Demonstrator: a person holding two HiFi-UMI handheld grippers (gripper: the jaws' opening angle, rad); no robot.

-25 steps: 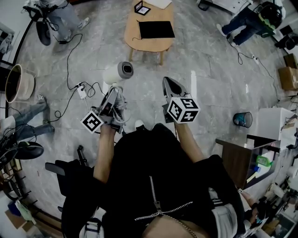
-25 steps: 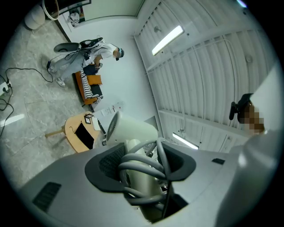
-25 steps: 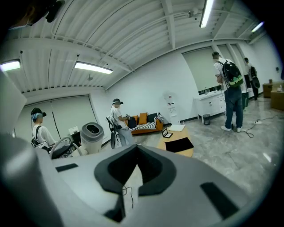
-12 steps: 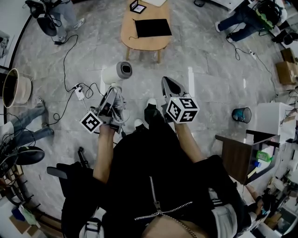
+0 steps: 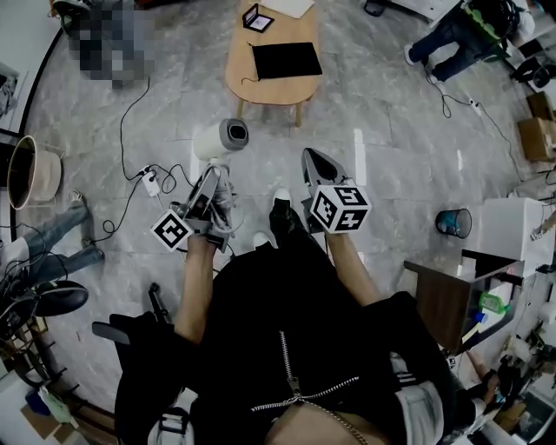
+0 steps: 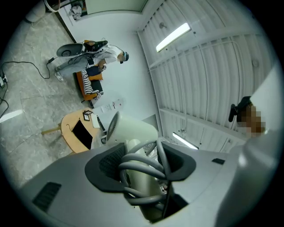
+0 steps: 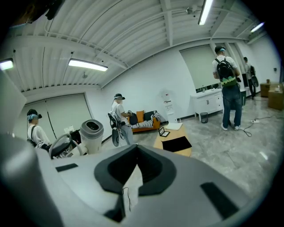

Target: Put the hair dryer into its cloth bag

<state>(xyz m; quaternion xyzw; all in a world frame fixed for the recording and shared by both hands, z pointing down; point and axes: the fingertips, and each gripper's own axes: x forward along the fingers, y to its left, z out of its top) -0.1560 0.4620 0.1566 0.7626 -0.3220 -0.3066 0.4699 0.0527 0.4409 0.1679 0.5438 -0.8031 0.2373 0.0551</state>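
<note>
a: left gripper (image 5: 211,178), state?
b: clamped. in its own view the jaws close on the handle of the white hair dryer (image 6: 133,128) together with its coiled grey cord (image 6: 143,167). the barrel stands clear above the jaw tips, grey end facing the camera.

a: where is the dryer in the head view?
b: the hair dryer (image 5: 221,137) is held off the floor at about eleven o'clock from the person's chest, just beyond the left jaw tips.

a: right gripper (image 5: 313,165)?
b: jaws together, nothing between them. in its own view the right gripper (image 7: 135,150) shows the tips meeting, with the dryer (image 7: 92,133) at nine o'clock.

a: the bag?
b: the black cloth bag (image 5: 287,59) lies flat on a wooden table (image 5: 261,87) at twelve o'clock, well apart from both grippers. a small picture frame (image 5: 260,17) lies beyond it on the same top.

a: confirmed elsewhere?
b: yes. the left gripper view shows the table (image 6: 66,125) and bag (image 6: 82,134) at nine o'clock of the dryer; the right gripper view shows the bag (image 7: 176,144) at two o'clock of the jaws.
</note>
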